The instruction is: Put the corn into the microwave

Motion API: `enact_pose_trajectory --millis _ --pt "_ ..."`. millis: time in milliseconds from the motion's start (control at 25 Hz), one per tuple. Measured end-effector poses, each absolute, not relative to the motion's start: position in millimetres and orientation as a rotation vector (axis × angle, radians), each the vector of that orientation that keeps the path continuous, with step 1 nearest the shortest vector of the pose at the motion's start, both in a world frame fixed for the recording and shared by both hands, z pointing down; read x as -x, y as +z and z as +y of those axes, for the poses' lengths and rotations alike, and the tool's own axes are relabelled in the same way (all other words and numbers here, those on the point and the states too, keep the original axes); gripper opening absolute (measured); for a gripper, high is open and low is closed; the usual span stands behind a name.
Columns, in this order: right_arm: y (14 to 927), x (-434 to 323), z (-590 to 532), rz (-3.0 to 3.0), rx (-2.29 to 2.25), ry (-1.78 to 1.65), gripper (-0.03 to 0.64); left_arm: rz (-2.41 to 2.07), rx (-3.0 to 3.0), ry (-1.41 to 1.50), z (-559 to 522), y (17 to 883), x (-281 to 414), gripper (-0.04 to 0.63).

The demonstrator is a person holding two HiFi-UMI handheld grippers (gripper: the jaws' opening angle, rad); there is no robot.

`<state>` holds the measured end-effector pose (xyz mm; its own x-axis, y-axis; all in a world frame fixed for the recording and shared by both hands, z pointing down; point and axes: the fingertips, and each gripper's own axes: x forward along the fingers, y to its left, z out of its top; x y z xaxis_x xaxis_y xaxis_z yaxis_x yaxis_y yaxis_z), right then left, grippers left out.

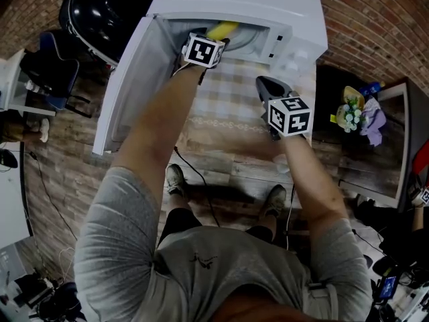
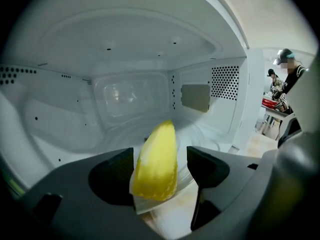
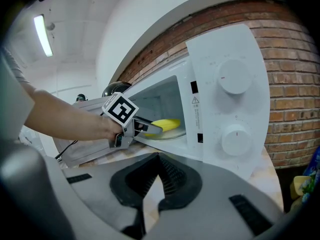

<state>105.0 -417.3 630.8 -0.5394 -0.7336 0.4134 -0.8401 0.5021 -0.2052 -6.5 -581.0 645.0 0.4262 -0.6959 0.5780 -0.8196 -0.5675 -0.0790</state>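
Observation:
A yellow corn cob [image 2: 157,161] lies on the glass turntable [image 2: 212,134] inside the open white microwave [image 1: 295,19]. My left gripper [image 2: 161,156] reaches into the cavity and straddles the cob, its jaws open, with a gap showing beside the right pad. From the head view the corn [image 1: 222,29] pokes out just past the left gripper [image 1: 220,41]. The right gripper view shows the corn [image 3: 167,124] and the left gripper [image 3: 150,128] at the oven mouth. My right gripper [image 1: 263,82] [image 3: 159,176] hangs in front of the microwave's control panel [image 3: 232,99], shut and empty.
The microwave door [image 1: 127,79] swings wide to the left. A checkered cloth [image 1: 231,92] covers the table under the oven. Flowers [image 1: 352,113] sit to the right, a black round object [image 1: 100,9] at the back left. People [image 2: 285,69] stand far off.

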Motion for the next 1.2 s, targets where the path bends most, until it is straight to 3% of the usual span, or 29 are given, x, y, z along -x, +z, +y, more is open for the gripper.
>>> enact_pose_trajectory --millis 1200 --pt "542.9 -132.3 -387.7 -2.451 -1.374 0.543 0.017 -1.212 -2.483 0.622 -476.2 552.0 13.6 0.333"
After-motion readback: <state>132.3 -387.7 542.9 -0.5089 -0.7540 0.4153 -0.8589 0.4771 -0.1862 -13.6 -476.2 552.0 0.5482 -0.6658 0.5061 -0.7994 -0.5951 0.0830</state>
